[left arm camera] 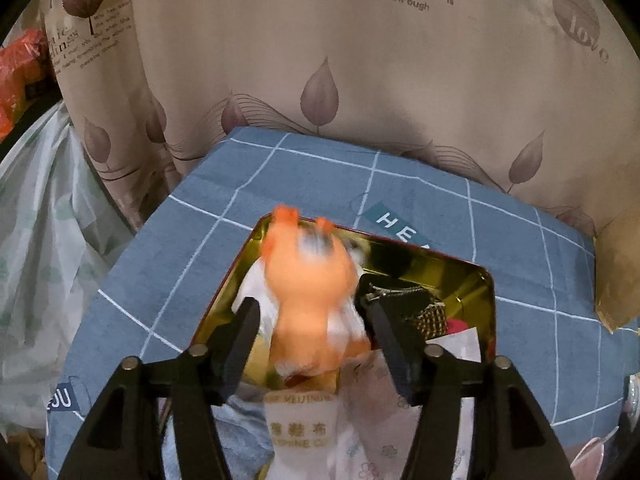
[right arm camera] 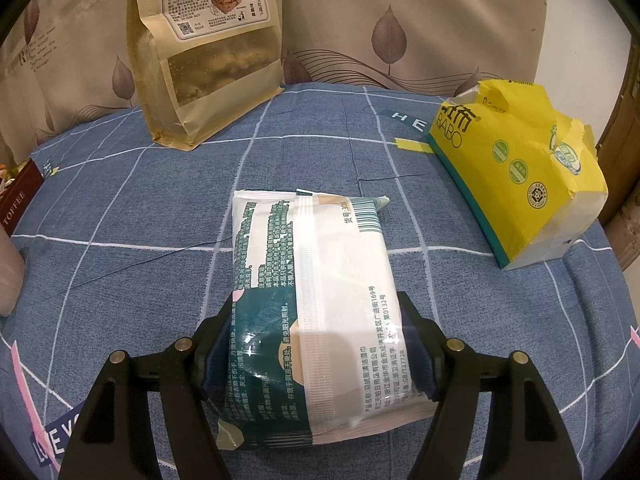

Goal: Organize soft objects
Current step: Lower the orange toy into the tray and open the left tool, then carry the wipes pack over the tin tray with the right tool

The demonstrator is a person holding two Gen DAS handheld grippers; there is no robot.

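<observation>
Gaping left tongs (left arm camera: 310,328) around orange toy (left arm camera: 308,280), untouched | right tongs (right arm camera: 316,344) clamping wipes pack (right arm camera: 316,300)

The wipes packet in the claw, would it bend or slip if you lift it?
The wipes packet looks soft and plump, so it would probably sag a little at its free end. Its glossy wrapper may be slippery, though the right claw grips both sides.

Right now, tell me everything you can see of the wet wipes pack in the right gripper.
The wet wipes pack is a soft, glossy plastic pouch, white and dark teal, with printed text, a barcode and a ribbed seam running lengthwise. It points away from the camera over the blue checked cloth. The right gripper clamps its near end, both pads pressing its sides.
</observation>
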